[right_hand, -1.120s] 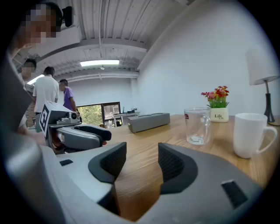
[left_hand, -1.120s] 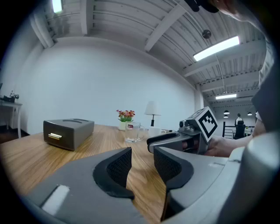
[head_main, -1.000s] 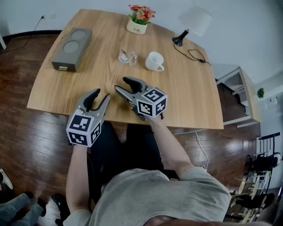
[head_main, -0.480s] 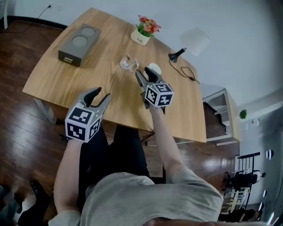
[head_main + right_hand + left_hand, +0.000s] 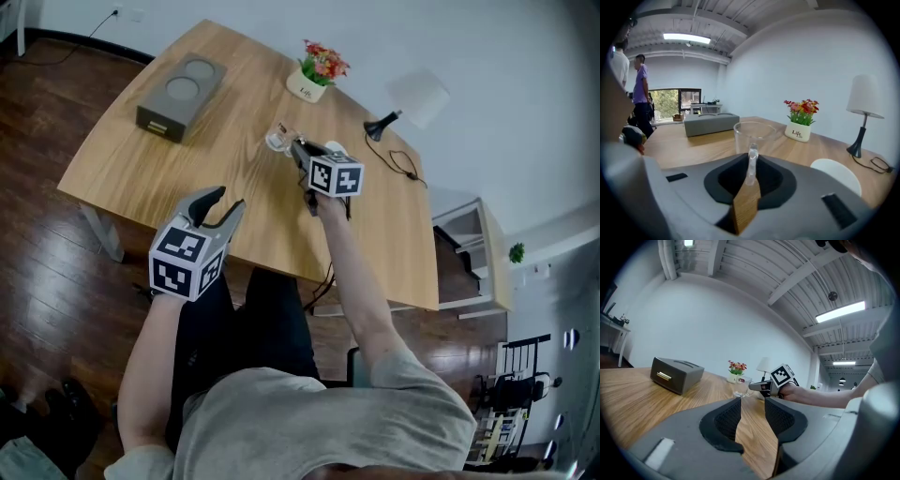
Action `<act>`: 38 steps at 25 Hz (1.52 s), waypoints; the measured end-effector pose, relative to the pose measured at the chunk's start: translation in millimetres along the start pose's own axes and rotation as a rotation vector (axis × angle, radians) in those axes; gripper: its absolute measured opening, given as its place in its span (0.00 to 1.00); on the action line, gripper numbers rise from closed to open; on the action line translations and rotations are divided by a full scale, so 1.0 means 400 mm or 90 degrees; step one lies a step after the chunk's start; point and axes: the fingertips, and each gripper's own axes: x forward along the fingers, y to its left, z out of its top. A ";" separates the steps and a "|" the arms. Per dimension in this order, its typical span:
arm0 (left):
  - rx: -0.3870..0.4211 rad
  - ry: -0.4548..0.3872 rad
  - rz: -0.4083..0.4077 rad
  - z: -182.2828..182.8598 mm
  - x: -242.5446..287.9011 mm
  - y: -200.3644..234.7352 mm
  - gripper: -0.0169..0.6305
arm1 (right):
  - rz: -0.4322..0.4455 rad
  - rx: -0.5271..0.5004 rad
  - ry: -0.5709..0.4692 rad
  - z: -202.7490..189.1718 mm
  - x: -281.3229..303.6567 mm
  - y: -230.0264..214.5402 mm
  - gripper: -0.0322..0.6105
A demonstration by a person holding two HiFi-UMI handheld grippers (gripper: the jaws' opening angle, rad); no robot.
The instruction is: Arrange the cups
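Right gripper view: the right tool (image 5: 751, 168) was seen closed on the handle (image 5: 752, 154) of the glass cup (image 5: 754, 133), its jaws having just been drawn together with that handle pinched between the pads. The glass cup was stood upright on the bench (image 5: 693, 140), directly ahead of the jaws. A white cup (image 5: 834, 174) was placed just beside the tool on its right, largely hidden behind the tool's body. Farther back, a flower pot (image 5: 801, 127) and a lamp (image 5: 862, 112) were set toward the right, and a grey box (image 5: 710, 123) toward the left.

From the head view, the glass cup was found on the far half of the bench, between the grey box and the lamp and near the flower pot, with the right arm stretched out over the wood to it.

The left tool (image 5: 752, 404) was held level above the near edge of the bench, well apart from both cups. Its jaws were parted by a narrow gap, and nothing was gripped; only bare bench wood was seen between them.
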 end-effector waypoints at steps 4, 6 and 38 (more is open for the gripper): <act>-0.003 -0.003 0.000 0.001 0.000 0.000 0.25 | 0.036 0.019 -0.027 0.020 -0.004 0.018 0.11; -0.005 -0.005 0.000 0.002 0.000 -0.001 0.25 | 0.052 0.017 -0.054 0.038 -0.007 0.032 0.11; 0.007 -0.008 -0.001 -0.002 0.000 -0.002 0.25 | 0.245 -0.051 -0.072 0.469 0.401 0.343 0.12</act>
